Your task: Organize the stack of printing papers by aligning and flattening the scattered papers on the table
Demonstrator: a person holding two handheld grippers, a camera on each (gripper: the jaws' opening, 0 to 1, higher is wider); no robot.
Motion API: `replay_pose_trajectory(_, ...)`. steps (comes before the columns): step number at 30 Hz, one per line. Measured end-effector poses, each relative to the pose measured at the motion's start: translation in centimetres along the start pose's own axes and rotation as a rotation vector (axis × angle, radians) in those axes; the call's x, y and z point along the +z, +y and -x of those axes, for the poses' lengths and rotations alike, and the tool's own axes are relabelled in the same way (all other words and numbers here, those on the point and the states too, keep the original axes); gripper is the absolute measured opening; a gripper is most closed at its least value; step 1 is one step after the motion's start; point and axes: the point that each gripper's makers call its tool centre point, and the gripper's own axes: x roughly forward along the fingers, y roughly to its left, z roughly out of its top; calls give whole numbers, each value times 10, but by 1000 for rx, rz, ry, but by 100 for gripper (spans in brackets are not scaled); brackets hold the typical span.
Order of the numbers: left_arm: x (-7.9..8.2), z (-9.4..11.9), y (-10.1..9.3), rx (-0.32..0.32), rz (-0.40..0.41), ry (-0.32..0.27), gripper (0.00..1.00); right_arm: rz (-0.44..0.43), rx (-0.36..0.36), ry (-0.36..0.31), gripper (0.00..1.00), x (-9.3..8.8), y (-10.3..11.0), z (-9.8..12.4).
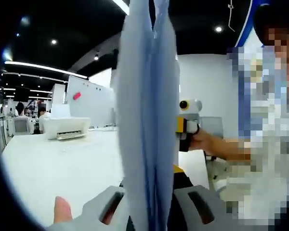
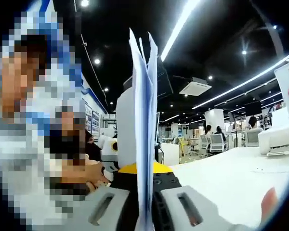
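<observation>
1. My left gripper [image 1: 149, 204] is clamped on the papers [image 1: 147, 120]: in the left gripper view the sheaf rises edge-on from between my two grey fingers [image 1: 103, 207], one on each side, and runs up past the top of the view.
2. My right gripper [image 2: 145, 204] is closed on the papers [image 2: 143, 130] too. In the right gripper view the sheets stand upright between my fingers [image 2: 185, 207], their top corners fanned slightly apart.
3. The papers are lifted off the table [image 1: 58, 166], held on edge between both grippers, with the white tabletop spreading behind and below them.
4. In the left gripper view the right gripper [image 1: 188, 122] shows just past the sheaf's right side, held by a hand [image 1: 207, 142]. In the right gripper view the left gripper [image 2: 110, 149] peeks out at the sheaf's left side, a hand [image 2: 84, 175] beside it.
5. A white printer [image 1: 66, 127] sits at the table's far end, well apart from the papers; it also appears at the right edge of the right gripper view [image 2: 279, 139].
6. A fingertip [image 1: 62, 211] shows beside my left gripper's finger.
</observation>
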Motion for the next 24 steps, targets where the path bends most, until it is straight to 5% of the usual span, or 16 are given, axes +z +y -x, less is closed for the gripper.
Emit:
replay_pose_trajectory(10, -13, 23, 7, 39, 21, 18, 17, -9, 10, -20, 0, 5, 0, 4)
replay_pose_trajectory(17, 28, 37, 8, 34, 22, -92, 18, 12, 23, 32, 0, 5, 5, 6)
replay_pose_trajectory(24, 44, 32, -2, 20, -56, -90, 6, 62, 24, 57, 3, 5, 4, 7)
